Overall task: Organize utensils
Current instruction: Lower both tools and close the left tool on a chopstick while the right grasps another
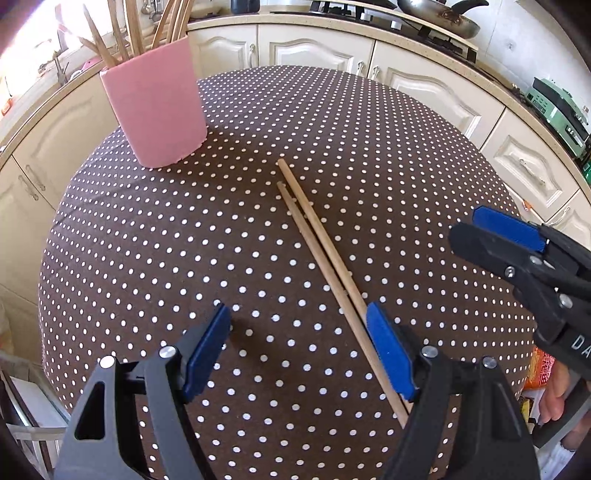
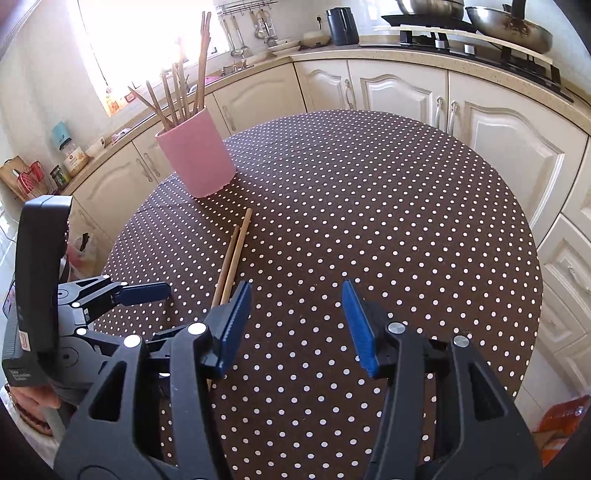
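Observation:
Two wooden chopsticks (image 1: 317, 243) lie side by side on the brown polka-dot tablecloth (image 1: 166, 251), pointing toward a pink utensil holder (image 1: 155, 107) that has several wooden sticks standing in it. My left gripper (image 1: 297, 310) hovers open over the near ends; the chopsticks run just inside its right finger (image 1: 388, 350) and nothing is gripped. In the right wrist view, my right gripper (image 2: 295, 288) is open over bare cloth. The chopsticks (image 2: 236, 251) pass behind its left finger (image 2: 234, 325). The holder (image 2: 195, 155) stands at the table's far left. The left gripper (image 2: 147, 291) shows at the left.
Cream cabinets (image 2: 399, 92) curve around the round table (image 2: 406, 221). A stove with a wok (image 2: 509, 33) and a dark kettle (image 2: 343, 26) sit on the counter behind. An orange package (image 2: 565, 417) lies below the table's right edge. A hand (image 1: 554, 398) holds the right gripper (image 1: 491, 229).

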The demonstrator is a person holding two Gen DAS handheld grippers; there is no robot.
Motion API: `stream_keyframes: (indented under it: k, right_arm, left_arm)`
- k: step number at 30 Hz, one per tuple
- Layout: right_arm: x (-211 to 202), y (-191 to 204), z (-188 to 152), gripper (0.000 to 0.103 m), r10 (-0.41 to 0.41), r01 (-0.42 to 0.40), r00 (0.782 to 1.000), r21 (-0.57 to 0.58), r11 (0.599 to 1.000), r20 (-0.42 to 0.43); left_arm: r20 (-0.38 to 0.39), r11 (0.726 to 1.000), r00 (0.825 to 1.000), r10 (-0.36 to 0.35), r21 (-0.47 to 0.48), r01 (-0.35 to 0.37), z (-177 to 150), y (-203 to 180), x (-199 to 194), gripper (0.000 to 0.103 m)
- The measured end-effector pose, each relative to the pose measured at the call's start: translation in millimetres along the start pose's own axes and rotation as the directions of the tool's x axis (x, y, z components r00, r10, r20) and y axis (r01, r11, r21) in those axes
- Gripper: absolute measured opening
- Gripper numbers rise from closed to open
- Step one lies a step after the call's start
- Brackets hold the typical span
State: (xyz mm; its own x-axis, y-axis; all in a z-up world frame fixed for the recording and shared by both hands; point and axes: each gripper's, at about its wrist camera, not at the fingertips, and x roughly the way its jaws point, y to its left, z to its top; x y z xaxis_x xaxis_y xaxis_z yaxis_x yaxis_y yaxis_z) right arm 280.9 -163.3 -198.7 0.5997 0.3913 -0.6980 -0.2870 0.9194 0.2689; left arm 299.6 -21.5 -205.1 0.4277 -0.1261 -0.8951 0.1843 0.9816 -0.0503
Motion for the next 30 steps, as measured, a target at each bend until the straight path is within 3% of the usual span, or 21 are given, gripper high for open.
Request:
stream_keyframes:
  k: [14, 18, 21, 23, 30]
  right_arm:
    - [3.7, 6.3, 5.2, 0.053, 0.003, -0.003, 1.000, -0.015, 1.000, -0.020]
    - [5.8, 4.6, 6.8, 0.053, 0.004, -0.004, 1.000, 0.002, 1.000, -0.020]
    - [4.2, 3.5, 7.1, 0.053, 0.005, -0.004, 1.000, 0.006, 1.000, -0.021]
    - [4.1, 2.9, 8.4, 0.053, 0.002, -0.002, 1.000, 0.008, 1.000, -0.024]
    - [13.1, 12.5, 15.8, 0.053, -0.001, 0.000, 0.999, -0.014, 1.000, -0.051]
  left_arm:
    - [-0.065, 1.000, 0.998, 0.019, -0.007, -0.020, 16.7, 5.7, 4.2, 0.075]
    - [-0.064, 0.996, 0.994, 0.087, 0.021, -0.086, 22.9, -4.6, 10.7, 0.076]
    - [-0.063, 0.998, 0.996, 0.069, 0.014, -0.069, 25.2, -1.7, 11.9, 0.075]
    - [-0.051, 0.998, 0.997, 0.062, 0.032, -0.061, 24.1, 0.8, 10.8, 0.070]
    - [-0.039, 0.997, 0.998, 0.054, 0.050, -0.052, 18.7, 26.9, 1.5, 0.029]
